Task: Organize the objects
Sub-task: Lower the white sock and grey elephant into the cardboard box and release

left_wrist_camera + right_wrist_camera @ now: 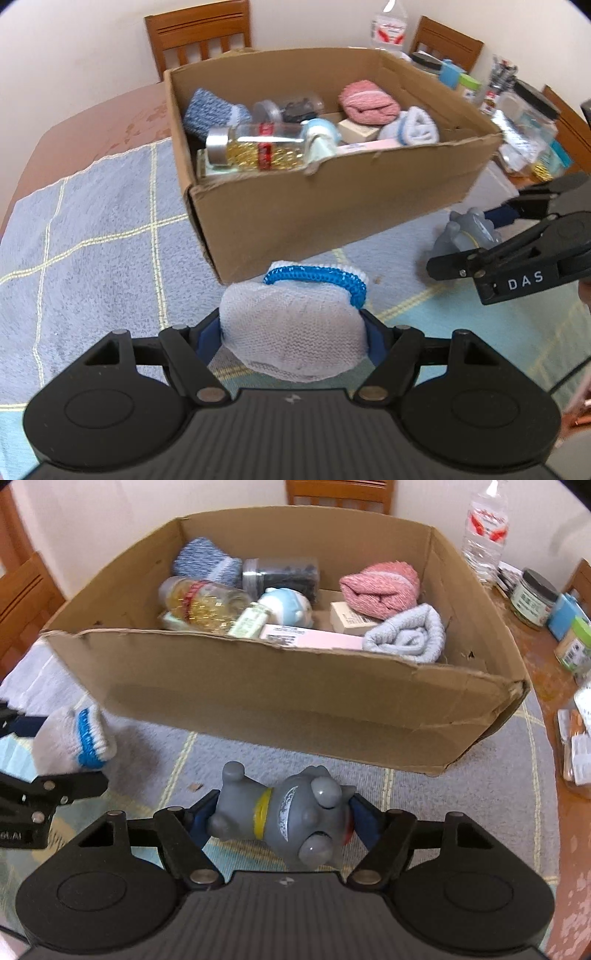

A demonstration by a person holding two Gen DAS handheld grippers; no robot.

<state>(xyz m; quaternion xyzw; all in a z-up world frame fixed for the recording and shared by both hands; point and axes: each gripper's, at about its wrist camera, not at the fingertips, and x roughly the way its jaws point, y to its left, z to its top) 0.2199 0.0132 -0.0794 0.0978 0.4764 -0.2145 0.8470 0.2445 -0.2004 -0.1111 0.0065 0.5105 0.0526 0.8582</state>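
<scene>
Clamped between the blue pads of the left gripper, a rolled white knitted sock with a bright blue cuff band sits over the grey checked tablecloth, just in front of the open brown cardboard box. To its right, the right gripper grasps a grey rubber animal figure with a yellow collar, crosswise between both fingers, before the same box's near wall.
</scene>
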